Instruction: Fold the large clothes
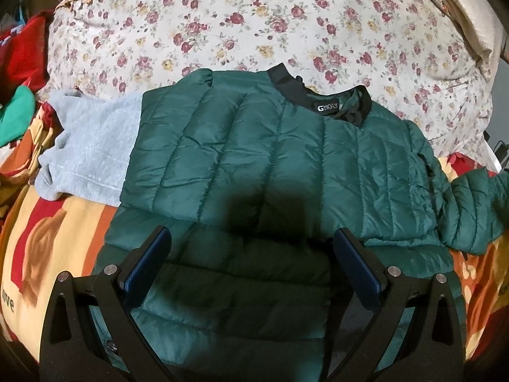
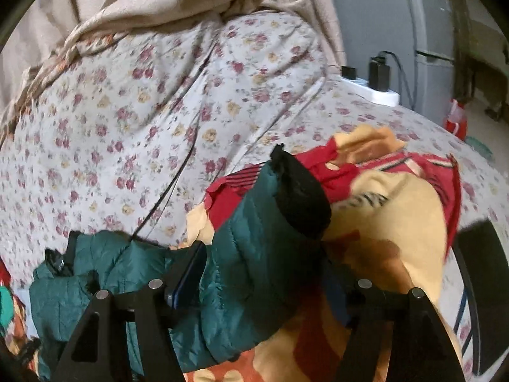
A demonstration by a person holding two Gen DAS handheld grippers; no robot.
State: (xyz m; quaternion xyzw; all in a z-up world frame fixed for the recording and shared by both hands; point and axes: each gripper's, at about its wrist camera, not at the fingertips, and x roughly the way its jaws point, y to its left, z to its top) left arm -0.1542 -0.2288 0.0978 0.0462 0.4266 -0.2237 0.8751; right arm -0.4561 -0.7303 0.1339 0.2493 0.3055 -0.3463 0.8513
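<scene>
A: Where the green jacket (image 1: 254, 165) lies flat on the bed, how many garments can be counted?

B: Two near the middle. One quilted puffer jacket, dark green, shiny, stitched in long padded channels, with a black ribbed collar (image 1: 321, 94). One grey fleece garment (image 1: 89, 152), soft and matte, tucked partly under the jacket's left edge.

A: And beneath the jacket?

B: One blanket (image 1: 47, 238) in cream, red and orange, smooth, with large blocky shapes. Behind the jacket, one floral quilt (image 1: 254, 22), pale with small red and yellow roses, puffed and rumpled.

A: The tongs?

B: Two. The left tongs (image 1: 253, 245) hover over the jacket's near hem, spread wide, nothing gripped; the blue ridged pads (image 1: 144, 270) stand well apart. The right tongs (image 2: 264, 283) are partly open, and one jacket sleeve (image 2: 254, 238) with a black cuff (image 2: 302, 203) lies between them. The left pad touches the fabric; I cannot tell whether the right pad does.

A: Anything beyond the jacket?

B: One white power strip (image 2: 381, 95) with two black chargers, far behind the sleeve.
</scene>
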